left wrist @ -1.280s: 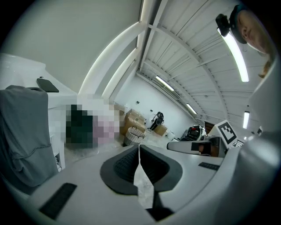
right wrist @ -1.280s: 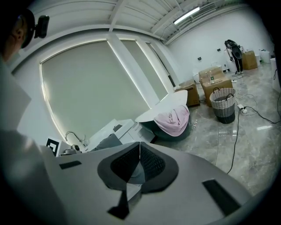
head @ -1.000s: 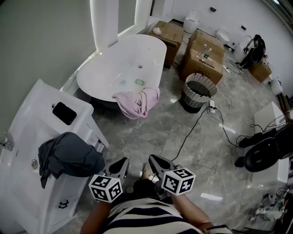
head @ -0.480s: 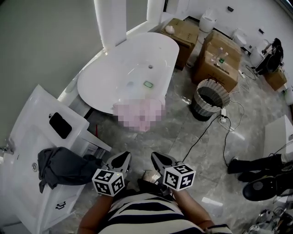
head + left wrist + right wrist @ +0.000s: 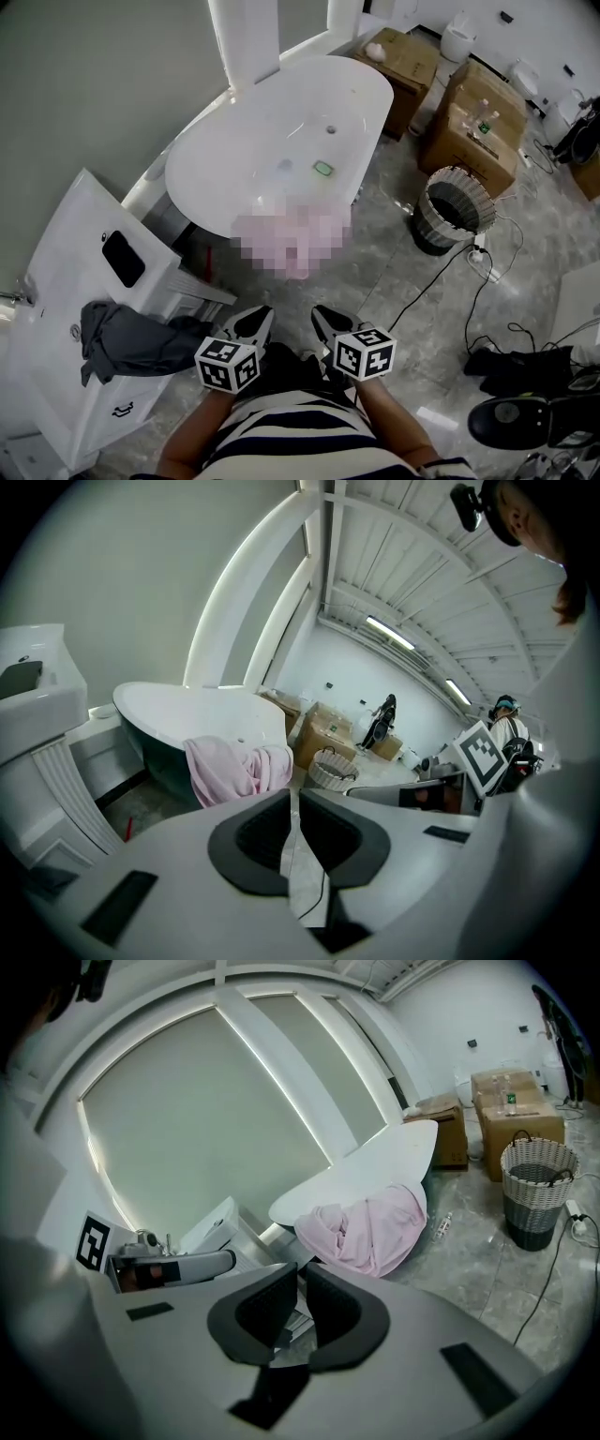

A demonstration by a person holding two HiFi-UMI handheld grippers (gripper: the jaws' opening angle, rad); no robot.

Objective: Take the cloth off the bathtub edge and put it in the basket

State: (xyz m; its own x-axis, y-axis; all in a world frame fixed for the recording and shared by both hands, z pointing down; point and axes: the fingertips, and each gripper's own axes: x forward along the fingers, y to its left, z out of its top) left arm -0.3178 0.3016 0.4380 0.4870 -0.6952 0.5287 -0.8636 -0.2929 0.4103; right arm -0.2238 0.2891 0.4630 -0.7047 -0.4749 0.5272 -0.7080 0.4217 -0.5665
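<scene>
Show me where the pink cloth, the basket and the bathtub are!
pink cloth (image 5: pixel 366 1230), right gripper view, on the middle of its bunched folds.
basket (image 5: pixel 534 1208), right gripper view, on its outer side wall.
bathtub (image 5: pixel 281 131), head view, on the bare white inside.

Foreground: your left gripper (image 5: pixel 292 803), its two dark-padded jaws drawn together to a thin slit with nothing between them. Beyond its tips, a pink cloth (image 5: pixel 230 769) hangs over the near edge of a white bathtub (image 5: pixel 187 705). To the cloth's right a woven basket (image 5: pixel 330 769) stands on the floor, apart from the tub, with cardboard boxes (image 5: pixel 328 728) behind it. At left, a white cabinet (image 5: pixel 37 710). At right, your right gripper (image 5: pixel 361 793) lies alongside, carrying its marker cube (image 5: pixel 483 754).
</scene>
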